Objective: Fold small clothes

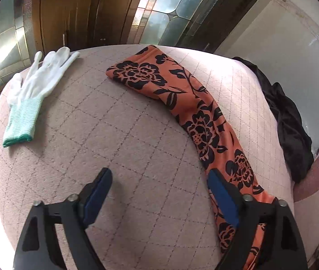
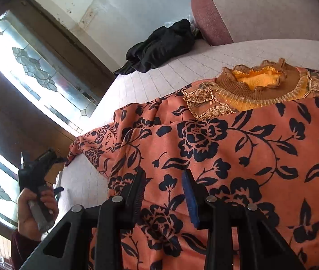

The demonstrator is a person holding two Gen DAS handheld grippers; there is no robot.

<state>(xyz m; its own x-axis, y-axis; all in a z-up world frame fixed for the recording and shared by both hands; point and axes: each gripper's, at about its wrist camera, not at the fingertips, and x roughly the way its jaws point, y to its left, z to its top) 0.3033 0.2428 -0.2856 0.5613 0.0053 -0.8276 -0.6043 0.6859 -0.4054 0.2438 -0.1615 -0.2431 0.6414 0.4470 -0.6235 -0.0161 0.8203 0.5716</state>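
Note:
An orange top with black flowers (image 2: 238, 148) lies flat on the pale quilted cushion (image 2: 150, 76), its tan ruffled collar (image 2: 260, 87) at the far side. Its long sleeve (image 1: 193, 112) stretches out across the cushion in the left wrist view. My left gripper (image 1: 159, 175) is open and empty above the cushion, its right finger (image 1: 222, 193) over the near part of the sleeve. It also shows in the right wrist view (image 2: 38, 171), held by a hand. My right gripper (image 2: 164, 177) is open and empty just above the top's body.
A white glove with a green cuff (image 1: 33, 90) lies at the cushion's far left. A black garment (image 1: 290, 121) is bunched at the cushion's edge, also seen in the right wrist view (image 2: 159, 47). A pink bolster (image 2: 213, 15) lies beyond it. Wooden doors with leaded glass (image 1: 159, 9) stand behind.

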